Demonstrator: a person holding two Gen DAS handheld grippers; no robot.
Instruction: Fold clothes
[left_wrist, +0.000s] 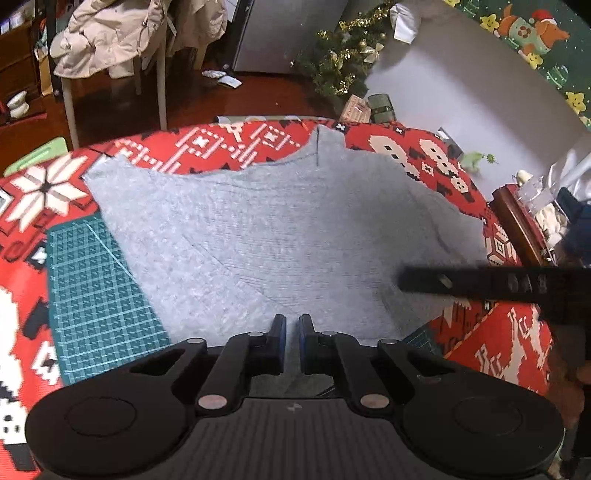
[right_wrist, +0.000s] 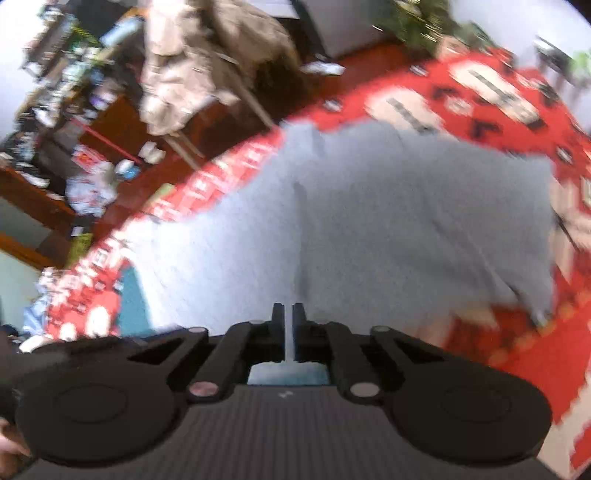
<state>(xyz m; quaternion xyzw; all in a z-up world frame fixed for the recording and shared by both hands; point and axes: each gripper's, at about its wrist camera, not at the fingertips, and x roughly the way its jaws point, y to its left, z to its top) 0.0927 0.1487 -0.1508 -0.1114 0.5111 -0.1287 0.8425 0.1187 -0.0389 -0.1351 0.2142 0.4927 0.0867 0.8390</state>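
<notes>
Garment: the grey knit garment is lying spread on the red patterned cloth covering the desk, partly over a green cutting mat.
Left hand-held gripper: jaws nearly together, seemingly pinching the near hem.
Right hand-held gripper: jaws nearly together; grip on fabric unclear through blur.
Advice: keeping both corners level and carrying the hem evenly toward the far edge.

Your right wrist view is smeared throughout — the grey garment shows no crisp edges, and the shelf clutter at far left is unreadable. In your left view, the gripper body hides the garment's near hem, and the right gripper is blurred, cut off at right
</notes>
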